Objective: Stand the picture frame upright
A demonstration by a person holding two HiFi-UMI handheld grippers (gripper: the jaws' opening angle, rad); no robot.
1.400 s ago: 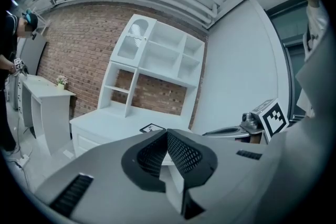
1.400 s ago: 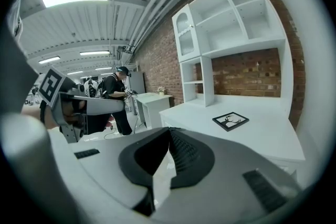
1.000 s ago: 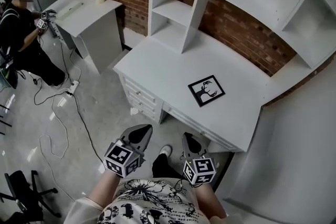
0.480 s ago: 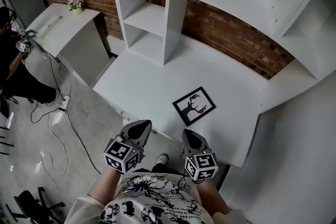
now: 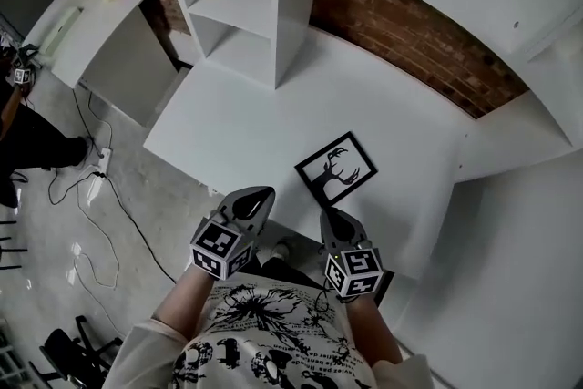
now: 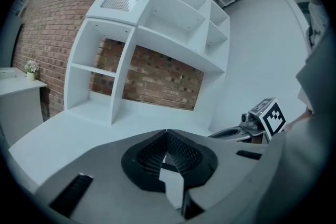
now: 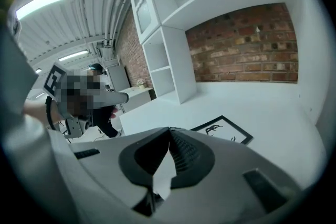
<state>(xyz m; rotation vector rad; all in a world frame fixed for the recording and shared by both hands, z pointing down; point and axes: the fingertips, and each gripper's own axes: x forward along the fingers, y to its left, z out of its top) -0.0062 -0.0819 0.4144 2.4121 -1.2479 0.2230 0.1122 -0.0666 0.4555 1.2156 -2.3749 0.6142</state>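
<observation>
I'm seeing the black picture frame [image 5: 336, 168] lying flat, its silhouette print facing up, near the white worktop's [image 5: 228, 118] front edge, just ahead of my right gripper [image 5: 330, 216]. It and the left gripper [image 5: 262, 193] are hovering, fingers pressed together on nothing. A brick wall [image 5: 410, 32] and white shelves [image 5: 239, 5] are backing the worktop; only the head view is showing the cabled floor [image 5: 82, 205].

wall [image 5: 410, 23]: red brick | furniture: white desk [image 5: 237, 132], shelf unit [image 5: 232, 0], side table [image 5: 100, 32] | floor [image 5: 137, 196]: grey, cables [image 5: 130, 237] | light: probably ceiling strips [image 7: 39, 3]
</observation>
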